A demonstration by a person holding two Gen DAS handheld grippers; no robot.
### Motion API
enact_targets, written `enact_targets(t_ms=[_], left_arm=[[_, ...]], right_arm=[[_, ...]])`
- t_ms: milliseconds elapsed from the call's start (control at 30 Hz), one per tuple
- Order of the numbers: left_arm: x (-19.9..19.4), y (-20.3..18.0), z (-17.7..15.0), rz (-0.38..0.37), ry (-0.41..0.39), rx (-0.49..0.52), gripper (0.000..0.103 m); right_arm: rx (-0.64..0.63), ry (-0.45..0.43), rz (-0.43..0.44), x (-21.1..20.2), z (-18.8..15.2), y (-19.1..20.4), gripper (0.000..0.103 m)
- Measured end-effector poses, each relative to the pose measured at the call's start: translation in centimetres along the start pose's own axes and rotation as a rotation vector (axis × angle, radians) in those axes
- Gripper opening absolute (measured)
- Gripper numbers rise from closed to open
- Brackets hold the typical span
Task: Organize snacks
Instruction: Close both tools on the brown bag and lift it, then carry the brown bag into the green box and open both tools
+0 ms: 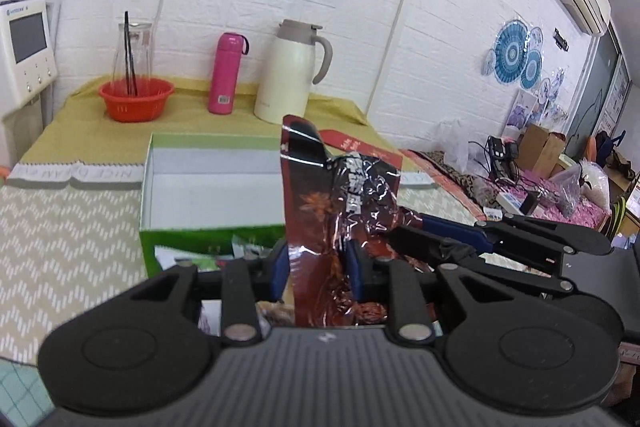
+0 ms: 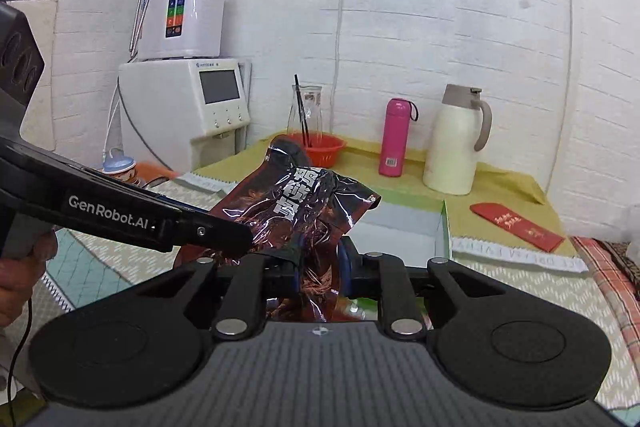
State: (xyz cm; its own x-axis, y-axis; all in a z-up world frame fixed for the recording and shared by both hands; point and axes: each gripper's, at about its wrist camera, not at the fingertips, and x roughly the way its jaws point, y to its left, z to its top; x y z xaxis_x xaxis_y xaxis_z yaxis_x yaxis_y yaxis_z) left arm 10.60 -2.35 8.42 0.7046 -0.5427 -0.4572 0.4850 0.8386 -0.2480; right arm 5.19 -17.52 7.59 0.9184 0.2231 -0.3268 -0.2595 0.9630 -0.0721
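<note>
Above the green box (image 1: 208, 163), snack bag (image 1: 340, 207) pinched between left tongs (image 1: 318, 277), right tongs (image 2: 320, 271)

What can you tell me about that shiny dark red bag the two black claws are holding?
The snack bag is a glossy, crinkled foil-like pouch, dark red-brown with white characters and a leaf-like print. It is sealed as far as can be seen, held upright and creased, in the air in front of the open green box. The left gripper and right gripper both pinch its lower part; nothing else visibly touches it.
</note>
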Motion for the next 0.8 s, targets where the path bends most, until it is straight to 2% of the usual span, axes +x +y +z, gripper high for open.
enact_targets(t_ms=[167,333,567,800], left_arm=[[3.7,2.5,4.0,0.016,-0.025,-0.026,0.022],[7.7,5.5,6.2,0.040,-0.028,-0.049,0.022],[13.0,8.9,6.7,0.074,0.053,-0.089,0.022],[16.4,10.5,5.5,0.083,0.131,-0.111,0.022]], right_arm=[[0.014,-0.005,-0.006,5.0,2.6,-2.2,0.034],[0.067,-0.015,0.008,10.0,3.2,-3.9,0.034],[0.131,0.058,0.044,16.1,2.1,-6.2,0.035],[0.164,0.146,0.063,19.0,0.1,-7.1,0.035]])
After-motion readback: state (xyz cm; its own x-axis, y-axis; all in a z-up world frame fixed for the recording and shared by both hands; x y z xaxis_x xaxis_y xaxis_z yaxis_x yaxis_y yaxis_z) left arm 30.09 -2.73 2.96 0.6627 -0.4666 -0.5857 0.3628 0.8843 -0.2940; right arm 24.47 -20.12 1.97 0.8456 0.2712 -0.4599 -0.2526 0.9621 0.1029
